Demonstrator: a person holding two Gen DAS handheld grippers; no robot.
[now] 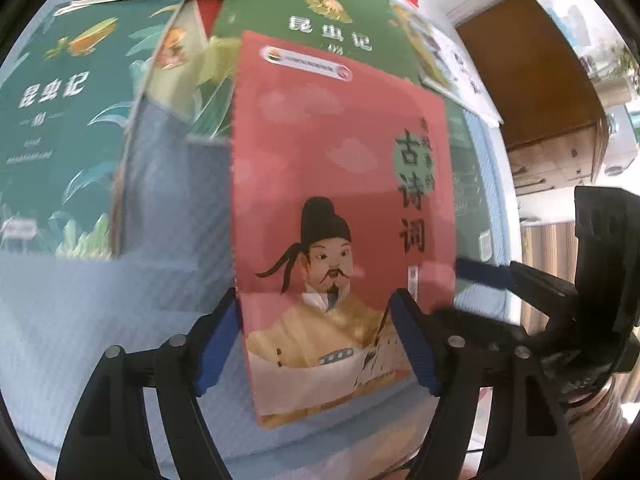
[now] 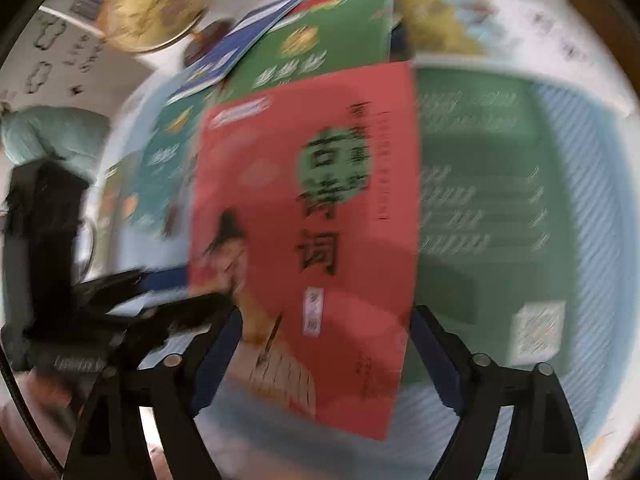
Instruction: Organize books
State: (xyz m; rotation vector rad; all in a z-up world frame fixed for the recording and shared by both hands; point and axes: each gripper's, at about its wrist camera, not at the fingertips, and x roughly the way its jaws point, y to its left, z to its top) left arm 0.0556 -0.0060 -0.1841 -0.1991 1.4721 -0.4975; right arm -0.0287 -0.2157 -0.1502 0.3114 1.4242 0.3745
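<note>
Now we are holding the red book (image 1: pixel 340 208) mid-frame above the green books (image 1: pixel 60 120); both the left gripper (image 1: pixel 316 344) and right gripper (image 2: pixel 326 356) are straddling it, clamping uncertain. Loose grip risks dropping it.

Both jaws spread wide — left hand-held gripper (image 1: pixel 316 344) and right hand-held gripper (image 2: pixel 326 356) side by side.

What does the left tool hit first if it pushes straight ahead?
Probably the red book: it already sits between the left tool's fingers, filling the line ahead. Beyond it lies a green book on the blue cloth. Depth is unclear.
</note>
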